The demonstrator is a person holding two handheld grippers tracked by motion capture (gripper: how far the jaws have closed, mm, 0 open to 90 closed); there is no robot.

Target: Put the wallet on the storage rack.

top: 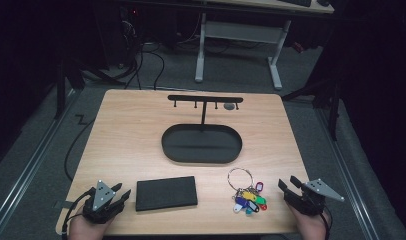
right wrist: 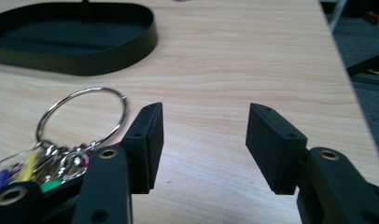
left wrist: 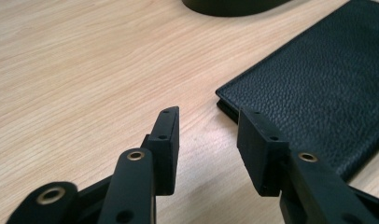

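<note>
I work over the table (top: 131, 130), which carries the black tray with its hook stand (top: 201, 144) at 12 o'clock. The black wallet (top: 166, 193) lies flat at 7 o'clock, just beside my left tongs (top: 122, 192), which stand released and empty. The key bunch (top: 247, 194) lies at 5 o'clock, near my right tongs (top: 286, 183), also released. Risk: the wallet sits flush, so the tongs may skid off its edge. Risk: the thin ring (right wrist: 82, 116) may slip from the pads, and the dangling keys may swing and miss the hooks.
</note>
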